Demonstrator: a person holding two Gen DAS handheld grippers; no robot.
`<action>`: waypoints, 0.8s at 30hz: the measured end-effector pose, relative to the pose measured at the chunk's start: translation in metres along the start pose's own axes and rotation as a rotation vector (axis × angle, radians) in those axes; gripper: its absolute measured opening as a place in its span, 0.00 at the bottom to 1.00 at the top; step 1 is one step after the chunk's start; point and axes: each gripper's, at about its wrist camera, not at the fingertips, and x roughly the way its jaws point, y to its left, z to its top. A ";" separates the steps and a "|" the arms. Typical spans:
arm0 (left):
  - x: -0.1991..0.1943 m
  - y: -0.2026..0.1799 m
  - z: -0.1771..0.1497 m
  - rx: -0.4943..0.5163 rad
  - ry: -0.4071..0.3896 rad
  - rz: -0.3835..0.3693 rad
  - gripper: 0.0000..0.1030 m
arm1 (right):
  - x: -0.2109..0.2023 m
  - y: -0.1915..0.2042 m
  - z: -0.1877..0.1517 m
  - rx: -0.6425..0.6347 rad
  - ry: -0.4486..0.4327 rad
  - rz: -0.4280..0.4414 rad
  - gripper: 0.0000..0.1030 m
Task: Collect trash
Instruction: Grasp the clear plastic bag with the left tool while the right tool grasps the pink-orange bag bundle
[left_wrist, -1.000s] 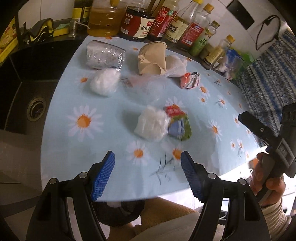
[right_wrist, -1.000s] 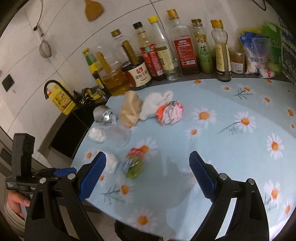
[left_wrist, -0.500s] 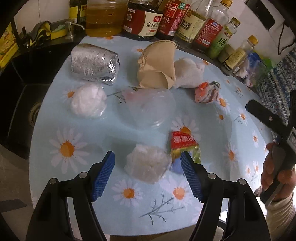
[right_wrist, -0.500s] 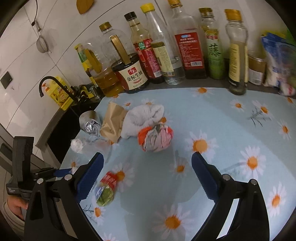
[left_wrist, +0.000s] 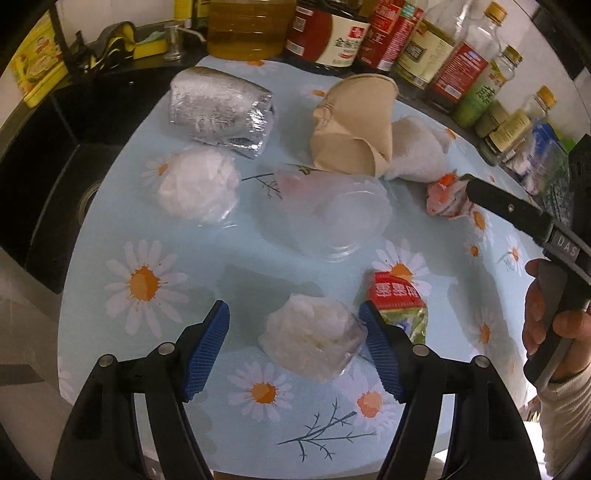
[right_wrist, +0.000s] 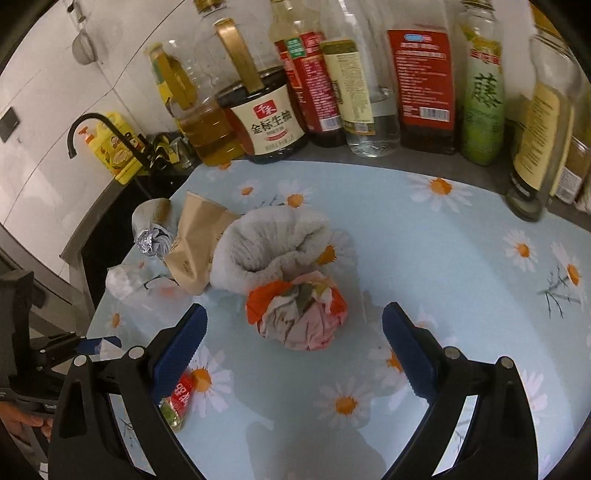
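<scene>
Your left gripper (left_wrist: 293, 345) is closing its jaws around the near white plastic wad (left_wrist: 312, 338), its right pad hiding part of the red-green snack wrapper (left_wrist: 400, 314) beside it. Your right gripper (right_wrist: 293, 345) is holding its fingers spread, the crumpled orange wrapper (right_wrist: 297, 314) lying between them, untouched. A grey towel (right_wrist: 273, 245) is crowding behind it; the clear plastic cup (left_wrist: 340, 214) is hard to make out.

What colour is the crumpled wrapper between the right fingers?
Mostly pink and orange-red crumpled wrapper, with greyish creases; clearest in the right wrist view.
</scene>
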 end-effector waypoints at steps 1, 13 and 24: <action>0.001 0.001 0.000 -0.007 -0.002 -0.008 0.66 | 0.003 0.001 0.001 -0.014 0.001 -0.011 0.92; 0.001 0.003 0.000 -0.047 -0.027 0.014 0.45 | 0.023 0.001 0.000 -0.035 0.034 -0.033 0.64; -0.002 0.002 -0.002 -0.053 -0.017 0.035 0.45 | 0.014 -0.001 -0.004 -0.028 0.018 -0.020 0.55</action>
